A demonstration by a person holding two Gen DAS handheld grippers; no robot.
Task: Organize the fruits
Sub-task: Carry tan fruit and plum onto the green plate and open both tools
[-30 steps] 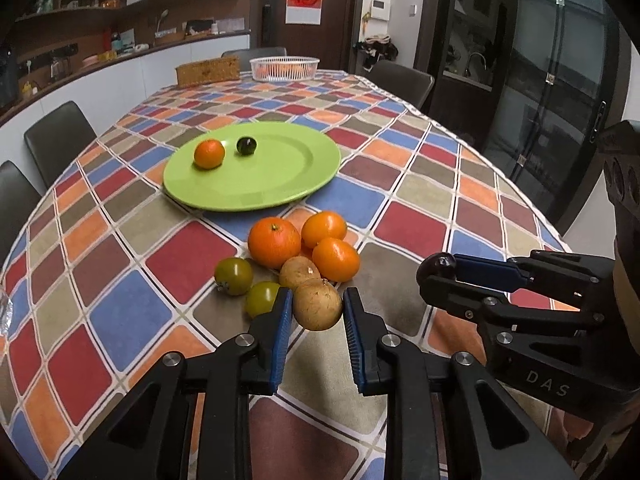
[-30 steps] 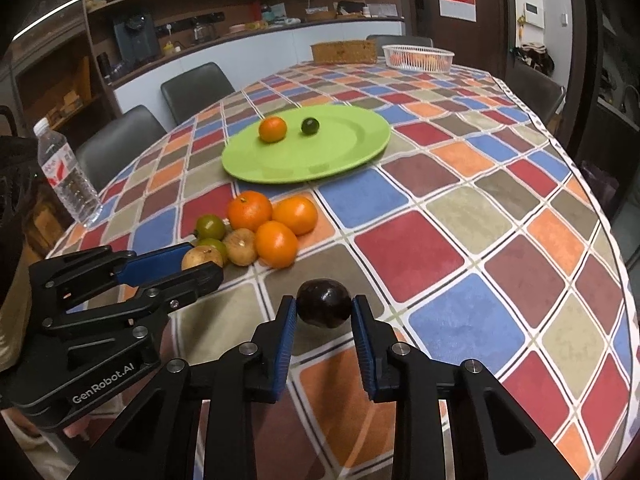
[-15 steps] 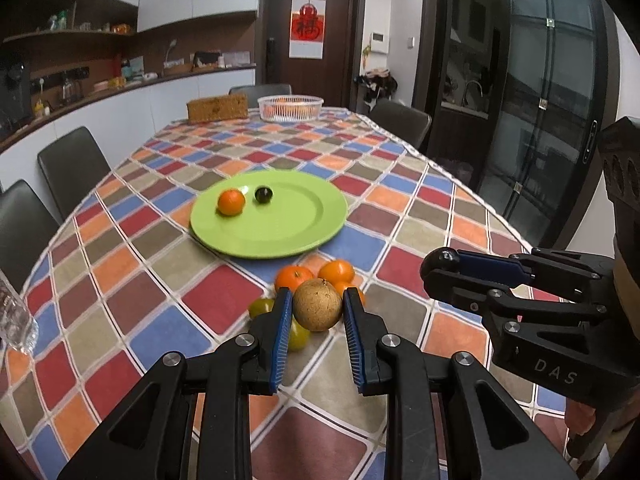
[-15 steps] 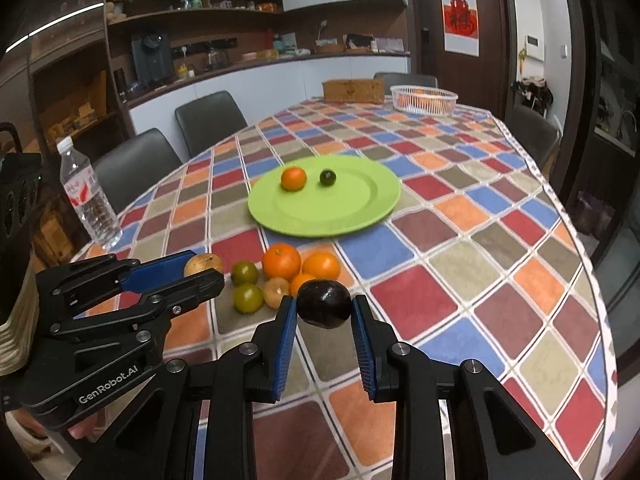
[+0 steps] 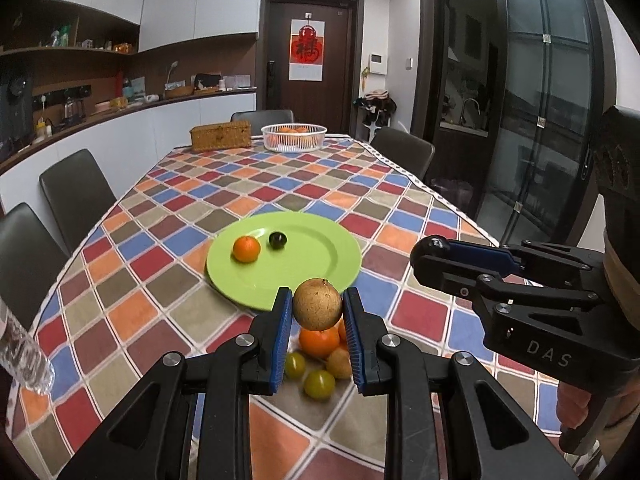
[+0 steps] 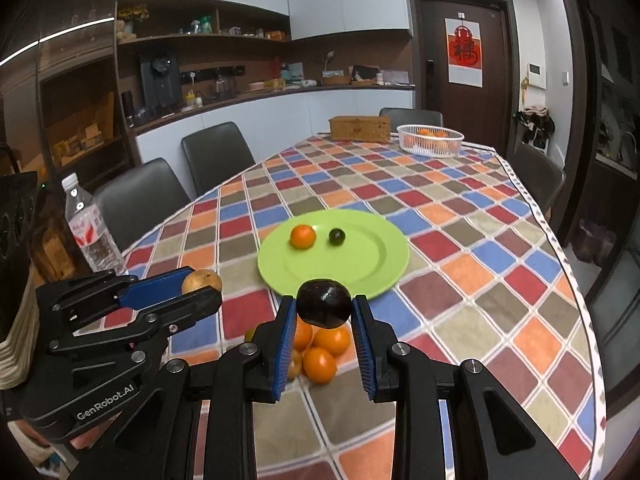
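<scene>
My left gripper (image 5: 317, 307) is shut on a round brown fruit (image 5: 317, 303) and holds it well above the table. My right gripper (image 6: 324, 310) is shut on a dark purple fruit (image 6: 325, 303), also raised. A green plate (image 5: 316, 264) lies ahead with a small orange (image 5: 246, 249) and a small dark fruit (image 5: 277, 239) on it. Below my grippers a pile stays on the checked cloth: oranges (image 6: 319, 364), two green fruits (image 5: 319, 385) and a brown fruit (image 5: 338, 363). The left gripper also shows in the right wrist view (image 6: 202, 286).
A water bottle (image 6: 92, 232) stands at the table's left edge. A white basket (image 5: 294, 137) of oranges and a wicker box (image 5: 221, 135) stand at the far end. Dark chairs (image 5: 76, 196) line the table's sides.
Both grippers have risen from the table with their fruits held, so the pile and plate now look lower and farther. Nothing was let go.
</scene>
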